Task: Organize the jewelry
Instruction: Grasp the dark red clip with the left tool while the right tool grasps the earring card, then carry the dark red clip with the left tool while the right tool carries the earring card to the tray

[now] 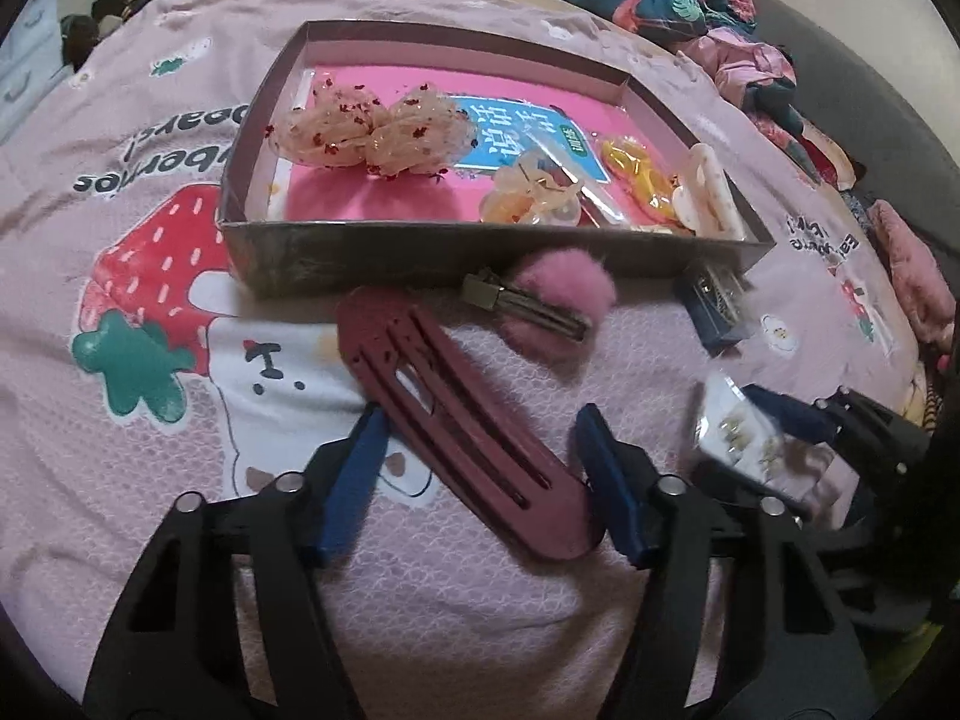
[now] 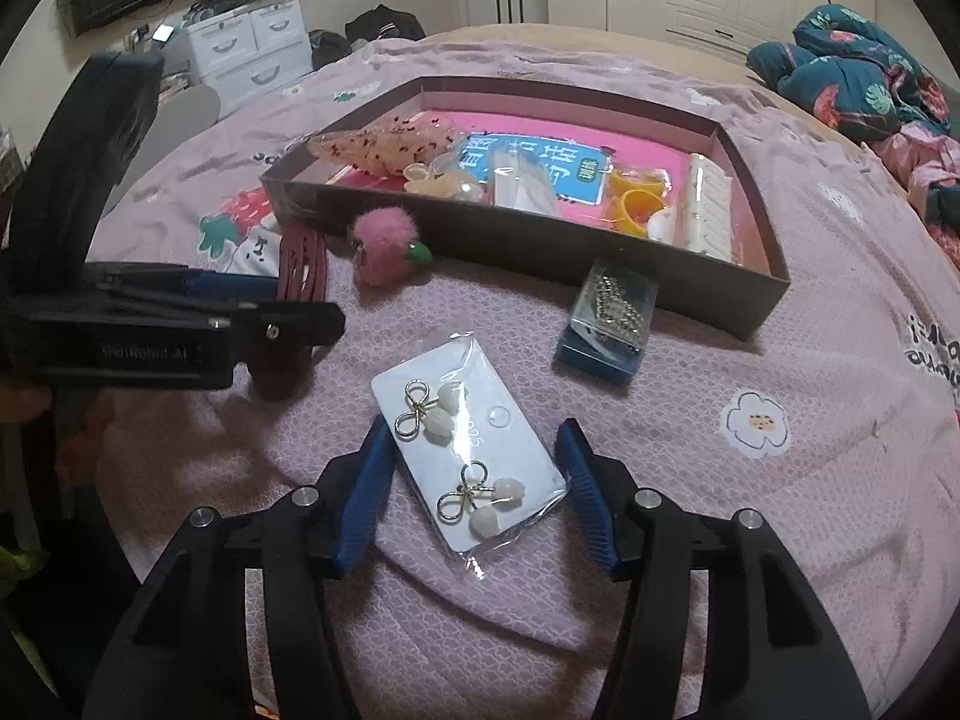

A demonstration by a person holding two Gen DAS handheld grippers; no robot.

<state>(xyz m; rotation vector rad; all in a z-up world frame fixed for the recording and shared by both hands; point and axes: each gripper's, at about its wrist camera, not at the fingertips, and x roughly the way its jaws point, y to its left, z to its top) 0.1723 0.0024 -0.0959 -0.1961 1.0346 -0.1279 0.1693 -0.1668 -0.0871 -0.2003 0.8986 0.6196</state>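
A long maroon hair clip (image 1: pixel 462 414) lies slantwise on the pink bedsheet between the blue pads of my left gripper (image 1: pixel 480 414). One pad touches its upper edge and the other its rounded near end. A white earring card (image 2: pixel 468 444) in a clear sleeve, with two pairs of bow-and-pearl earrings, sits between the pads of my right gripper (image 2: pixel 474 426), its edges against both. The same card (image 1: pixel 738 438) shows at the right of the left wrist view. Beyond stands the shallow brown box (image 1: pixel 480 246) with a pink floor.
Just in front of the box (image 2: pixel 540 240) lie a pink pompom clip (image 1: pixel 558 300) and a small blue case with a chain (image 2: pixel 609 318). Inside are sheer scrunchies (image 1: pixel 372 126), yellow pieces (image 1: pixel 636 174) and a white claw clip (image 1: pixel 708 192). Crumpled clothes (image 2: pixel 858 84) lie at the far right.
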